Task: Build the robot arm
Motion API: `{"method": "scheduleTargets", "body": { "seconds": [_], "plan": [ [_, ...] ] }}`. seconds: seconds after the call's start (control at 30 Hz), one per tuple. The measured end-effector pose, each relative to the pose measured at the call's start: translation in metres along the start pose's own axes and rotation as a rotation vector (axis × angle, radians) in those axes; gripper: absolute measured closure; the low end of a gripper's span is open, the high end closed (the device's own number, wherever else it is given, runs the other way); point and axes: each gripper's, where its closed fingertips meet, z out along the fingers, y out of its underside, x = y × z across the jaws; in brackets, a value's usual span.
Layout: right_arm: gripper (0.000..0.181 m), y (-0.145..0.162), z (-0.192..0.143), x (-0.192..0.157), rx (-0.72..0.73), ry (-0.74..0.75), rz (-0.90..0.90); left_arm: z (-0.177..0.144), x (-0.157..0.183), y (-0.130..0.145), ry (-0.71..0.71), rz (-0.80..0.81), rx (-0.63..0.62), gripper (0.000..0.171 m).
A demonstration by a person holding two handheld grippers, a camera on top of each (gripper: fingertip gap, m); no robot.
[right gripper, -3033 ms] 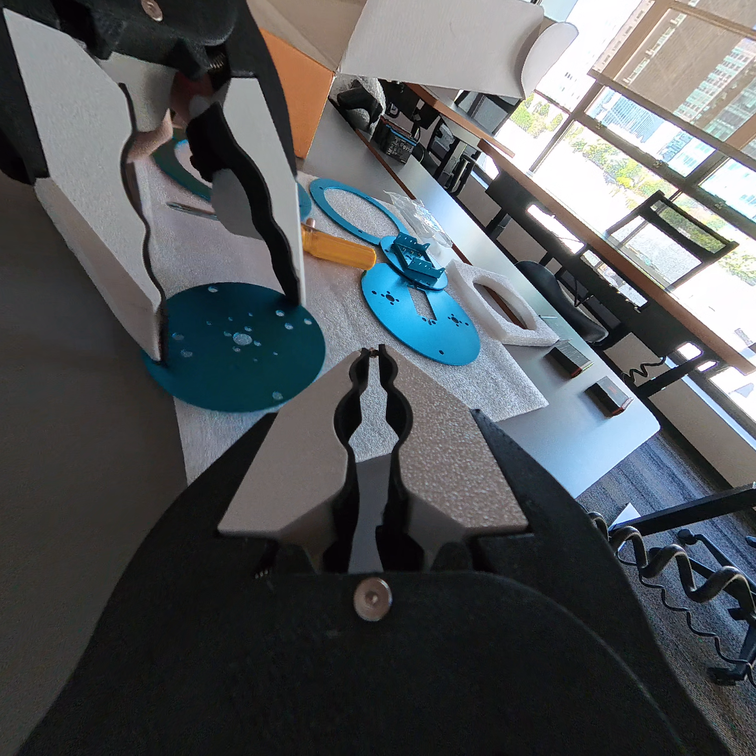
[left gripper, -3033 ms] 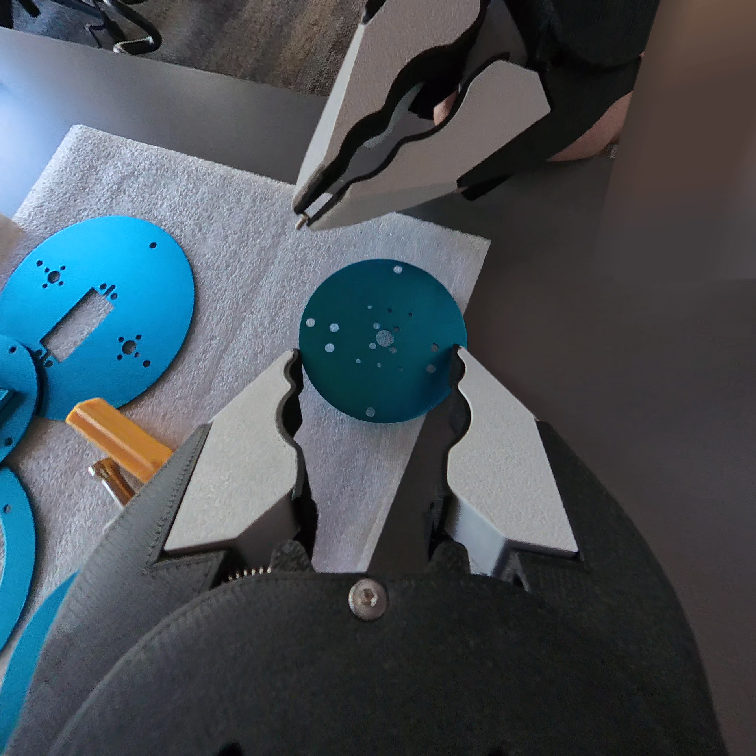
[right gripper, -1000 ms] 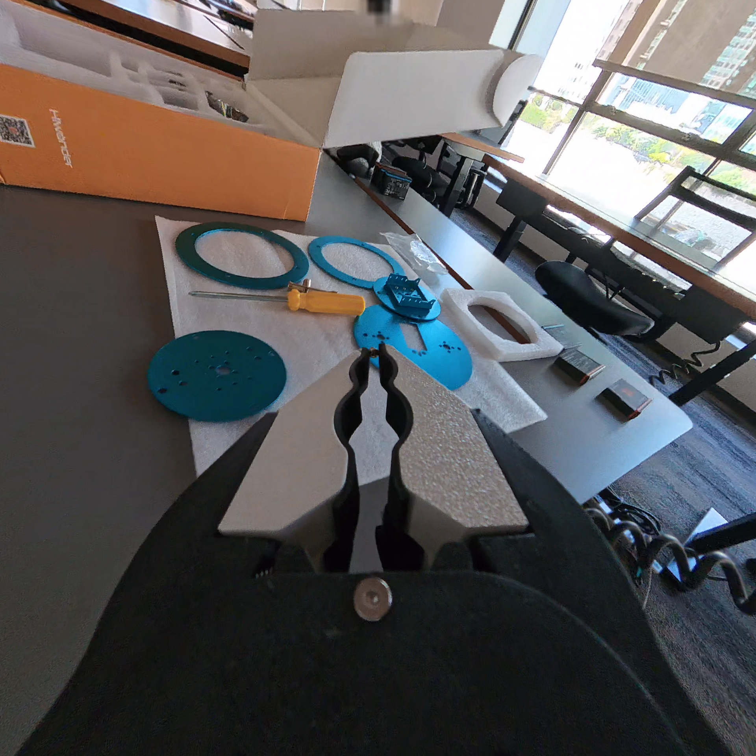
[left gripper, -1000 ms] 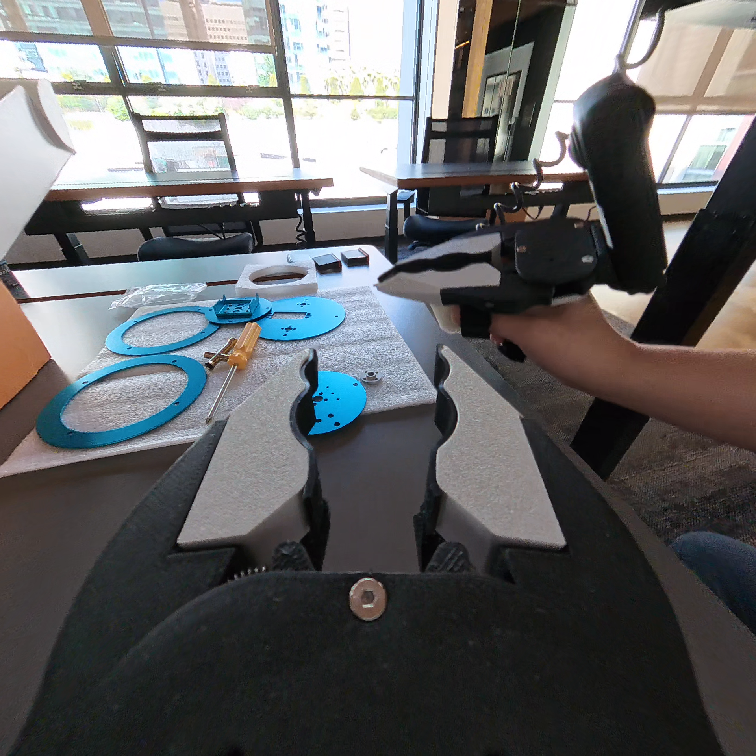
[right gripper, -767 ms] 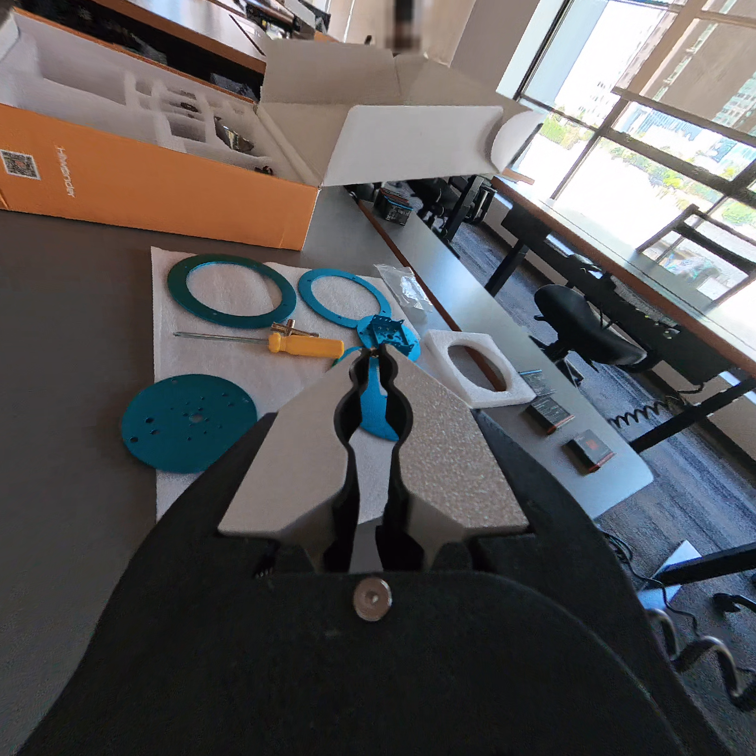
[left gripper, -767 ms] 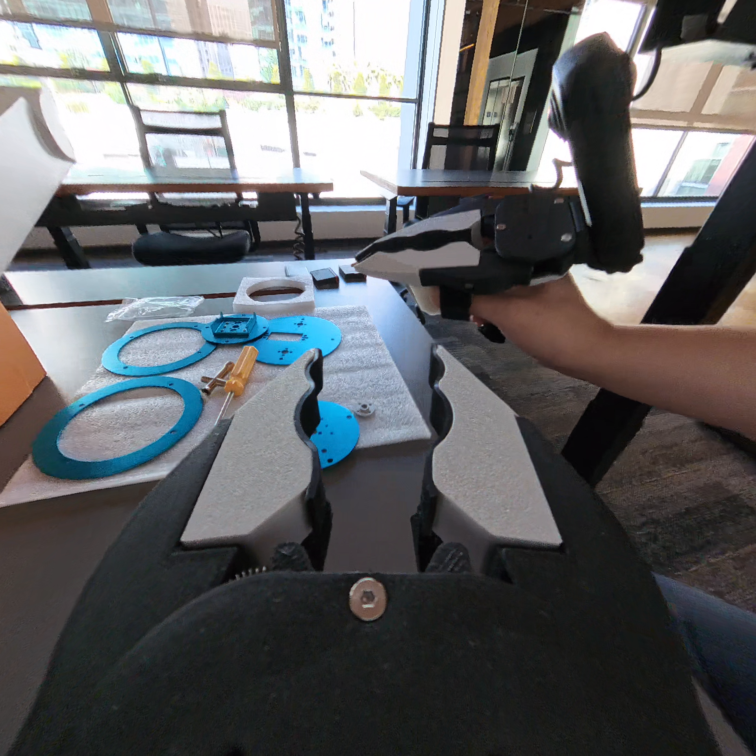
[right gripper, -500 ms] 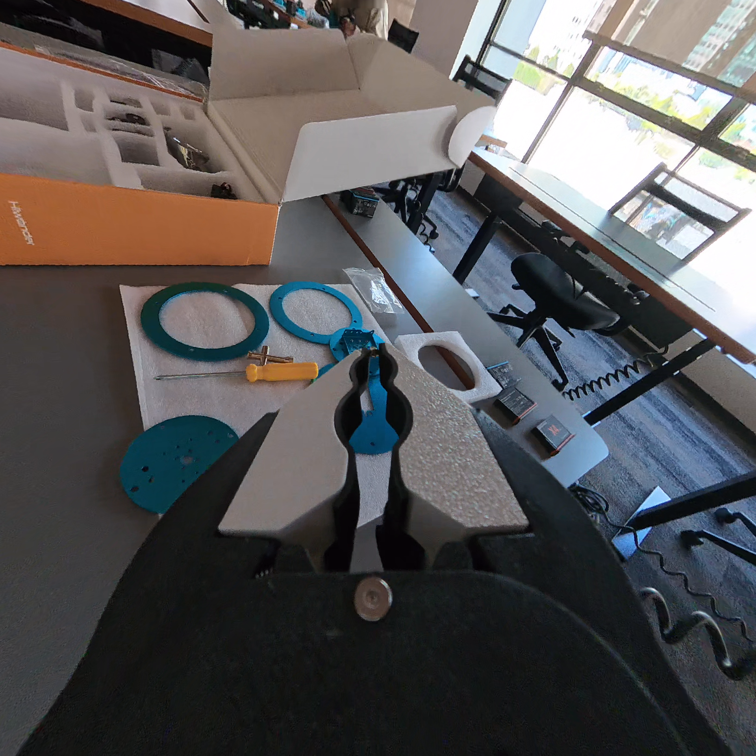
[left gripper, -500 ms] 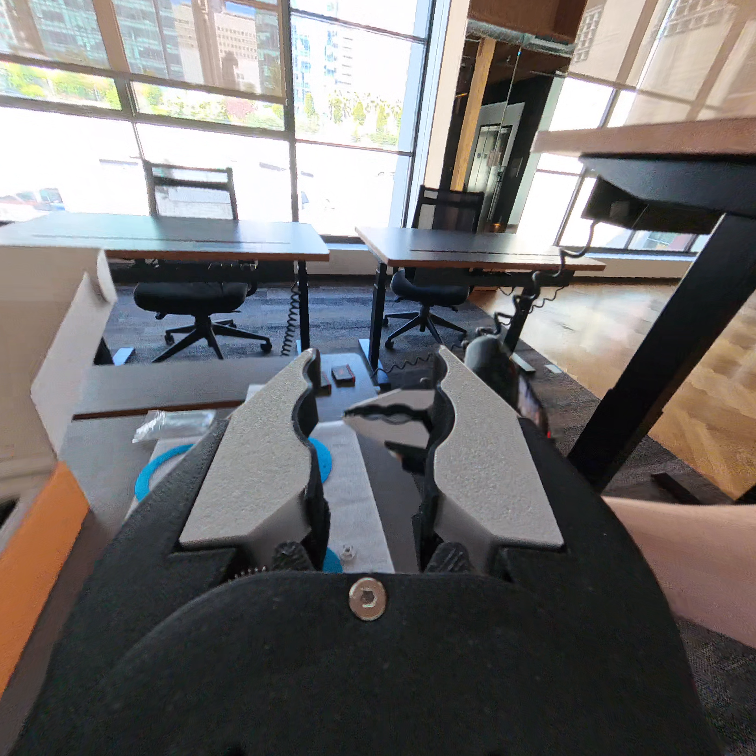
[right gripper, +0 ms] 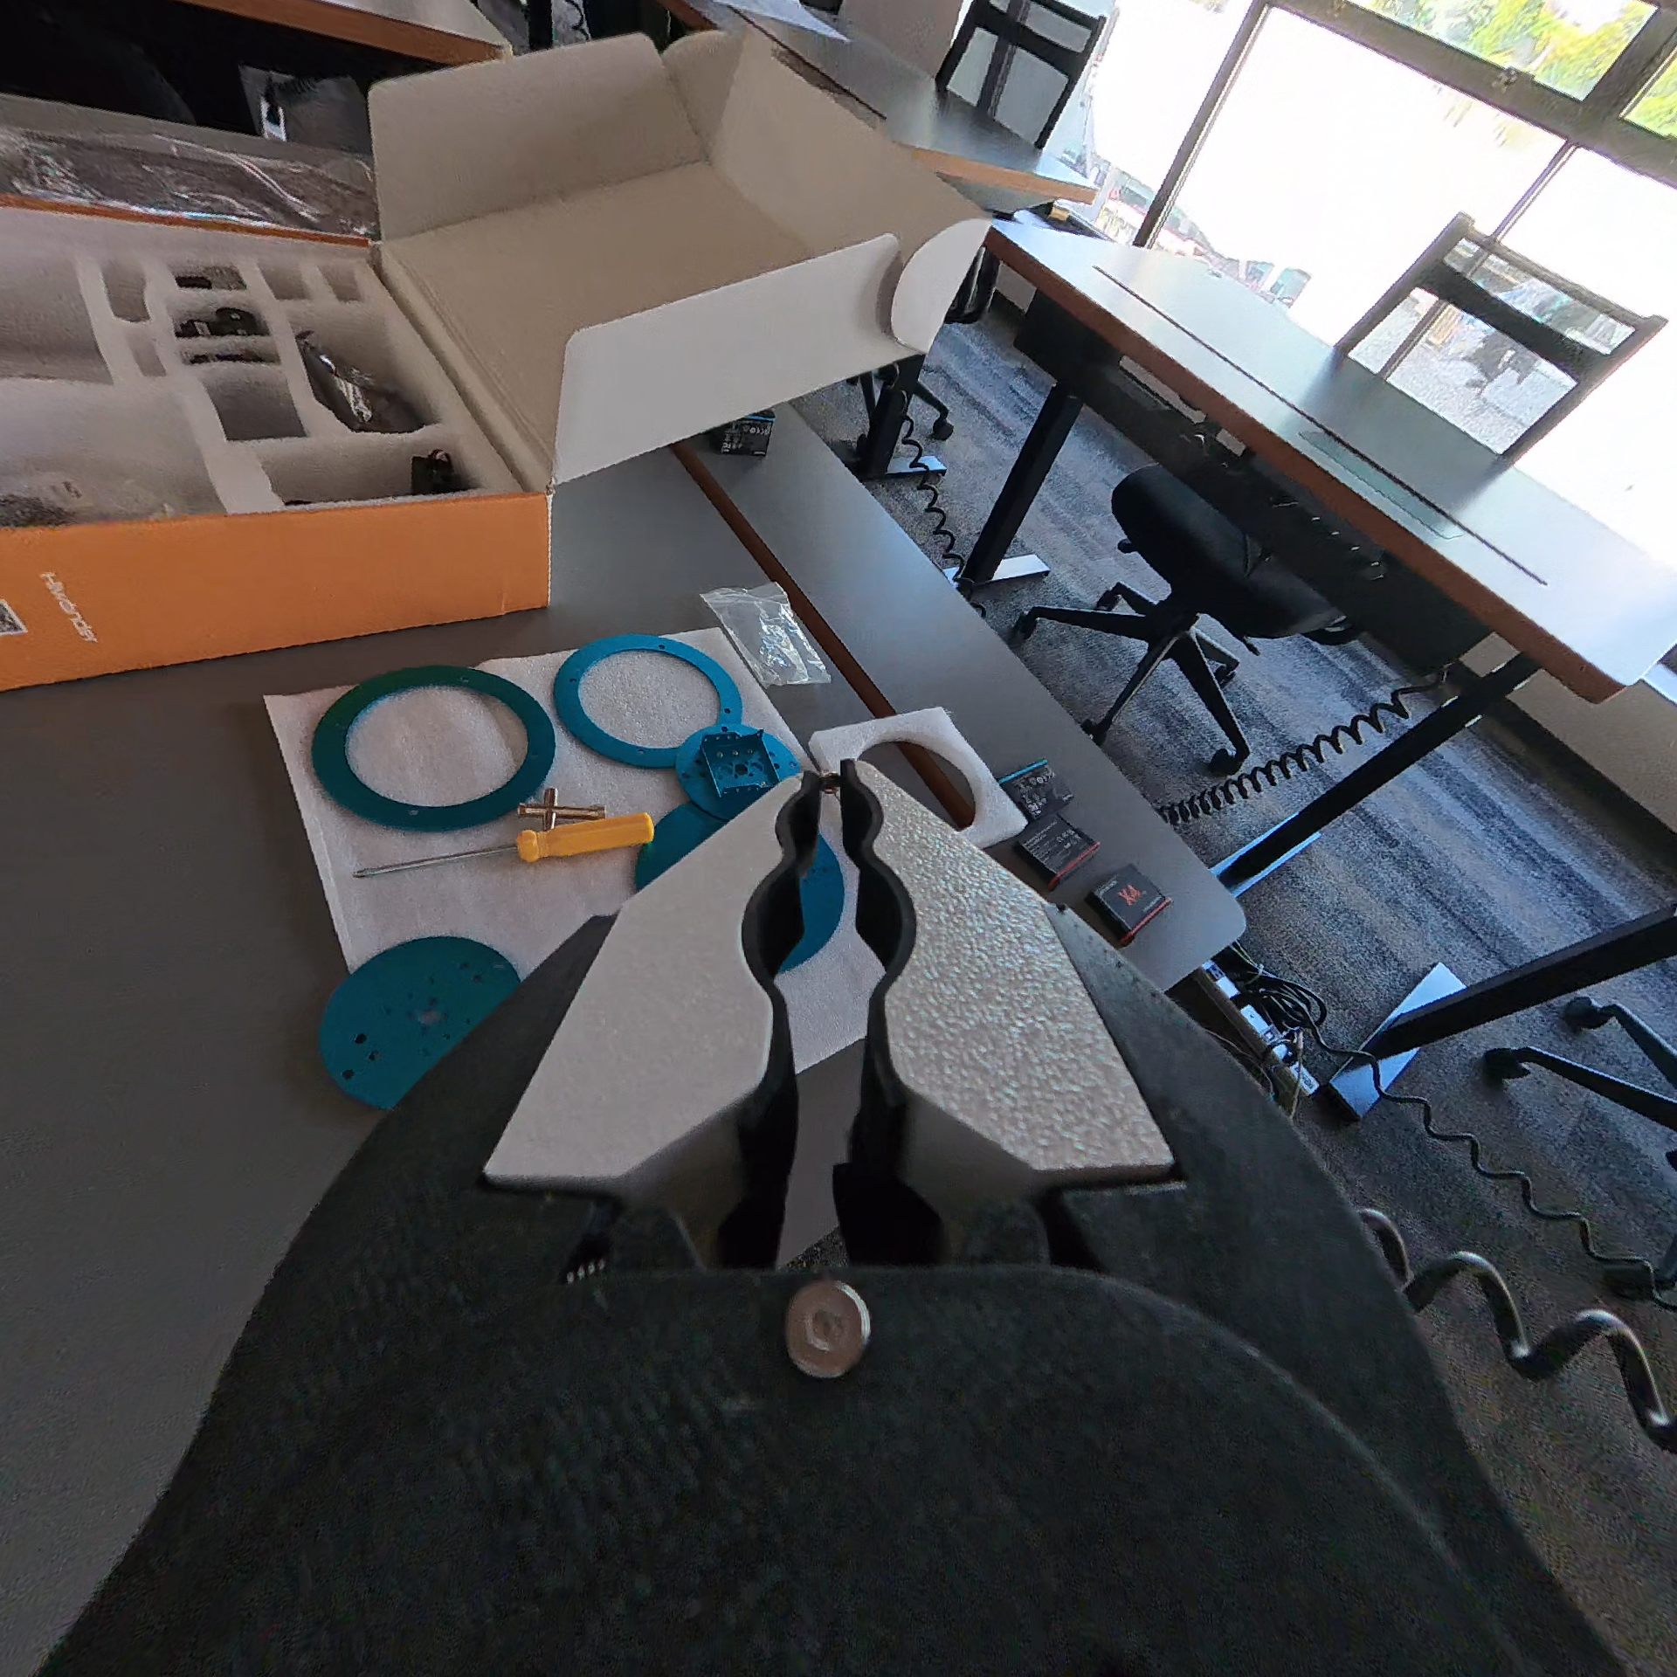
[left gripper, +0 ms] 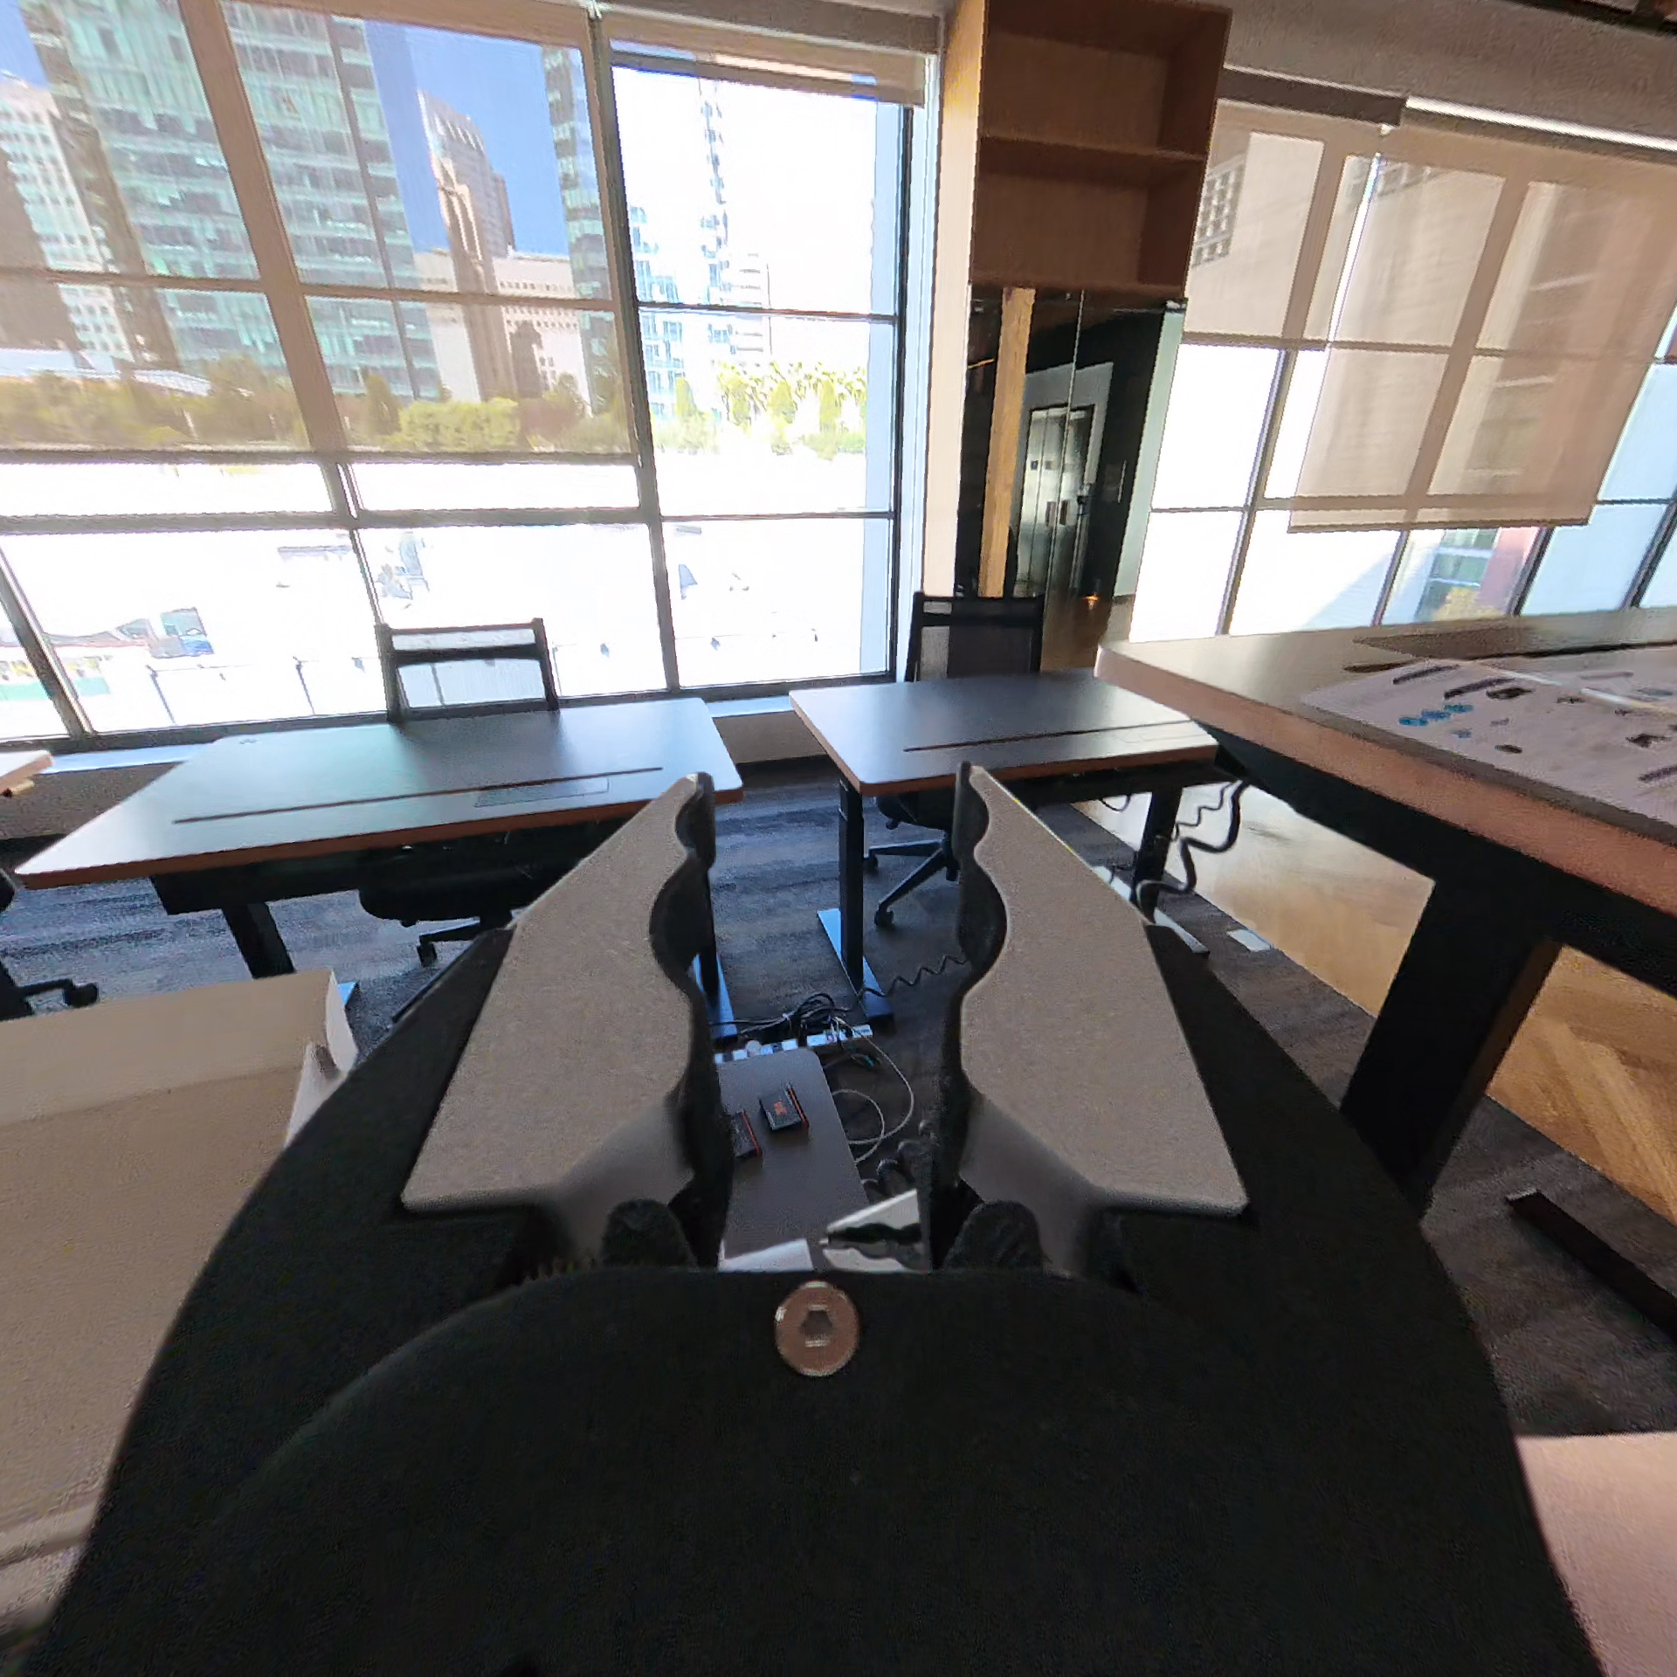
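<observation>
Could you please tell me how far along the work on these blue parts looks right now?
Done: blue rings and the yellow screwdriver lie unpacked on the foam sheet. In hand: the right hand-held gripper pinches a tiny metal piece; the left hand-held gripper is open and empty. Left: the perforated disc carries nothing.

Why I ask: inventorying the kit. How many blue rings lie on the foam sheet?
2: darker ring at the sheet's left, lighter ring right of it. Fingers may hide others.
</observation>
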Motion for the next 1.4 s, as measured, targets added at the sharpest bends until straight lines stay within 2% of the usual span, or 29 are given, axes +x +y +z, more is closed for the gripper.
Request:
{"method": "scheduleTargets", "body": {
  "seconds": [0.13, 0.33, 0.47, 0.6, 0.67, 0.77, 0.87, 0.97, 1.07, 1.13, 1.2, 1.27, 1.33, 1.4],
  "plan": [
    [0.178, -0.01, -0.002, -0.002, -0.01, -0.03, 0.033, 0.005, -0.004, -0.043, -0.041, 0.007, 0.024, 0.12],
    [0.177, 0.004, 0.001, -0.005, -0.056, -0.084, 0.049, -0.003, -0.011, -0.09, -0.12, 0.108, 0.067, 0.121],
    [0.177, 0.009, 0.005, -0.006, -0.064, -0.103, 0.038, -0.009, -0.019, -0.09, -0.168, 0.119, 0.071, 0.122],
    [0.177, 0.012, 0.008, -0.001, -0.061, -0.089, 0.05, -0.016, -0.029, -0.063, -0.18, 0.111, 0.036, 0.121],
    [0.177, 0.017, 0.007, 0.008, -0.062, -0.053, 0.063, -0.021, -0.04, -0.033, -0.187, 0.128, 0.002, 0.119],
    [0.177, 0.029, 0.006, 0.028, -0.051, 0.035, 0.083, -0.033, -0.061, 0.042, -0.182, 0.133, -0.081, 0.118],
    [0.178, 0.043, 0.01, 0.043, 0.0, 0.137, 0.068, -0.048, -0.071, 0.156, -0.093, 0.125, -0.217, 0.119],
    [0.178, 0.051, 0.012, 0.035, 0.129, 0.18, 0.033, -0.06, -0.059, 0.284, 0.078, 0.12, -0.339, 0.126],
    [0.178, 0.058, -0.002, 0.011, 0.288, 0.189, -0.024, -0.069, -0.046, 0.398, 0.209, 0.278, -0.465, 0.131],
    [0.178, 0.067, -0.015, -0.01, 0.366, 0.159, -0.026, -0.073, -0.033, 0.454, 0.325, 0.36, -0.555, 0.131],
    [0.178, 0.079, -0.028, -0.026, 0.414, 0.136, 0.007, -0.071, -0.021, 0.489, 0.426, 0.421, -0.594, 0.131],
    [0.178, 0.09, -0.041, -0.04, 0.429, 0.124, 0.054, -0.072, -0.011, 0.512, 0.507, 0.462, -0.657, 0.133],
    [0.178, 0.105, -0.05, -0.05, 0.379, 0.138, 0.074, -0.066, -0.01, 0.515, 0.495, 0.547, -0.639, 0.147],
    [0.178, 0.116, -0.057, -0.061, 0.337, 0.125, 0.078, -0.06, 0.001, 0.515, 0.542, 0.6, -0.629, 0.146]
  ]
}}
